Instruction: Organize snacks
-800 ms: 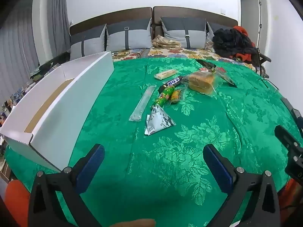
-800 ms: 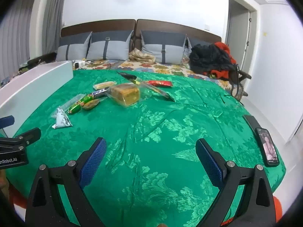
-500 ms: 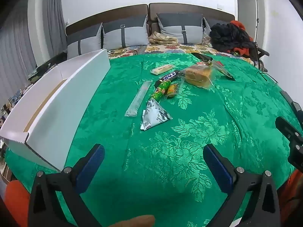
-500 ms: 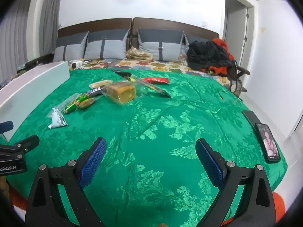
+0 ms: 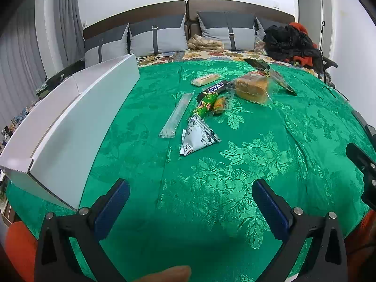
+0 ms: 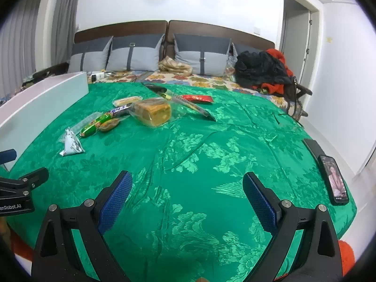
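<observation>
Both grippers have advanced slightly toward the snacks. Left gripper (image 5: 190,202) and right gripper (image 6: 186,197) hover with jaws spread, empty, ready to grasp. Triangular packet (image 5: 198,138) lies nearest, mid-bedspread (image 5: 258,155); white box (image 5: 77,122) waits at the left edge for loading.

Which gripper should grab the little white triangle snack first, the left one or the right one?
Probably the left gripper. It is open, and the white triangle packet lies almost straight ahead of it, with the white box just to its left. From the right gripper, also open, the packet sits far off to the left.
</observation>
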`<action>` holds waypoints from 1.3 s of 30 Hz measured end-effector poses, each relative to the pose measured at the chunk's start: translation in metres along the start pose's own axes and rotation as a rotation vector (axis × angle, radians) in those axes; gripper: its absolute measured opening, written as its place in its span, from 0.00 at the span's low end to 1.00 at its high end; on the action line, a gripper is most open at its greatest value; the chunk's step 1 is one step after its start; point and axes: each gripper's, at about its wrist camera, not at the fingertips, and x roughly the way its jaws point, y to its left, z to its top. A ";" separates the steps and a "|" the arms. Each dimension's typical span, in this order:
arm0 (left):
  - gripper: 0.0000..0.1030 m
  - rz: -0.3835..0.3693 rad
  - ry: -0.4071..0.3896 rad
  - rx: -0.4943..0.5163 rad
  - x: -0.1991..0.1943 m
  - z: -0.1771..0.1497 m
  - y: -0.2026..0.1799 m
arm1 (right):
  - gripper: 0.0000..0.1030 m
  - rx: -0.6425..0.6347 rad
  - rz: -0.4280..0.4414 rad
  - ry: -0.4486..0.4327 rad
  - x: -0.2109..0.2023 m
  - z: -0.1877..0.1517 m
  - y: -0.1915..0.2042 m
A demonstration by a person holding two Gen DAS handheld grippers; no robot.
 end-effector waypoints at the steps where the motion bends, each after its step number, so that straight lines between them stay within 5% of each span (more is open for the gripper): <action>1: 1.00 0.000 0.000 0.001 0.000 0.000 0.000 | 0.94 0.000 0.000 -0.001 0.000 0.000 0.000; 27: 1.00 -0.006 0.043 0.007 0.010 -0.003 -0.001 | 0.94 -0.043 0.001 0.004 0.003 -0.004 0.007; 39: 1.00 -0.004 0.204 0.036 0.049 -0.020 -0.002 | 0.94 0.015 0.041 0.181 0.037 -0.020 -0.002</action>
